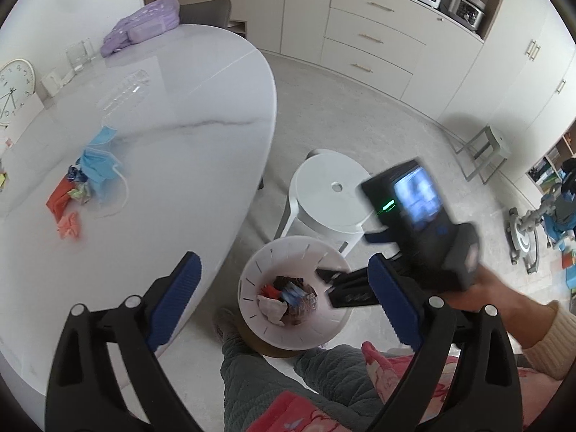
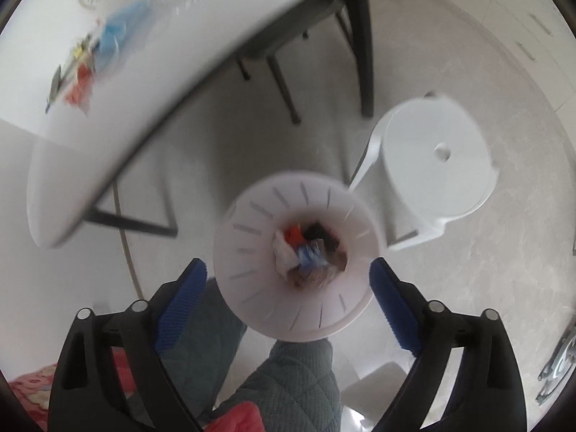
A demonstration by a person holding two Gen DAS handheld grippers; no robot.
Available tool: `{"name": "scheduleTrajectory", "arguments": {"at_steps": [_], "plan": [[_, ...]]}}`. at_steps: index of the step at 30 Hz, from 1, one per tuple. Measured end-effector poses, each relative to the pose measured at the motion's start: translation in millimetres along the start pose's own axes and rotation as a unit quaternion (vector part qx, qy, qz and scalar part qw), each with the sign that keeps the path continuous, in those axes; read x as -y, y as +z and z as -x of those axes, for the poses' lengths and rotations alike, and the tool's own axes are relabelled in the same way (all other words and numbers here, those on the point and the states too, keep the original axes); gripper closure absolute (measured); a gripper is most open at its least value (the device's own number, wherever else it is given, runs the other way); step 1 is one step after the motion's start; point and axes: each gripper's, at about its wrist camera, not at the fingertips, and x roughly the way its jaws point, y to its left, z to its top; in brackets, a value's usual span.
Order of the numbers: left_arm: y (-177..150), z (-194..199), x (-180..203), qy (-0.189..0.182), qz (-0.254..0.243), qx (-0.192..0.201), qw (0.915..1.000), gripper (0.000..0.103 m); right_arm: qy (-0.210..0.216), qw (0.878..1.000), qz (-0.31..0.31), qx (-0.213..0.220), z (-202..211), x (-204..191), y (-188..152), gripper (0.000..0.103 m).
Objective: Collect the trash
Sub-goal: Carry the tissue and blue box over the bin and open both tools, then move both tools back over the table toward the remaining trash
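A white slotted trash bin (image 1: 252, 280) stands on the floor beside the table, with crumpled wrappers and tissue (image 1: 284, 297) at its bottom. My left gripper (image 1: 284, 288) hangs open above it, nothing between its blue pads. My right gripper (image 2: 289, 288) is open too, straight over the same bin (image 2: 252, 309), and empty; in the left wrist view its black body (image 1: 414, 223) reaches in from the right. More trash lies on the white table (image 1: 180, 144): a blue face mask (image 1: 97, 165), an orange wrapper (image 1: 57, 201) and pink scraps (image 1: 70, 225).
A white plastic stool (image 1: 331, 201) stands just behind the bin. A fallen clear glass (image 1: 126, 90), upright glasses, a clock (image 1: 14, 90) and a purple bag (image 1: 144, 23) sit on the table. The person's quilted trouser legs (image 2: 288, 378) are under the grippers. Cabinets line the far wall.
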Motion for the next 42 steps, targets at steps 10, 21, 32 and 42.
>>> {"name": "scheduleTrajectory", "arguments": {"at_steps": [10, 21, 32, 42], "plan": [[15.1, 17.5, -49.3, 0.021, 0.033, 0.031, 0.9987, 0.012, 0.002, 0.992, 0.006, 0.126, 118.8, -30.7, 59.9, 0.003], [19.6, 25.1, -165.0, 0.086, 0.112, 0.044, 0.9890, 0.012, 0.009, 0.984, 0.067, 0.164, 138.6, -111.8, 129.6, 0.003], [5.9, -27.4, -274.5, 0.112, 0.173, 0.011, 0.9785, 0.012, 0.014, 0.983, 0.128, 0.131, 96.2, -193.2, 175.4, 0.003], [10.5, -88.5, -311.8, 0.092, 0.185, -0.018, 0.9783, 0.033, 0.016, 0.986, 0.144, 0.077, 49.0, -228.3, 203.7, 0.003]]}}
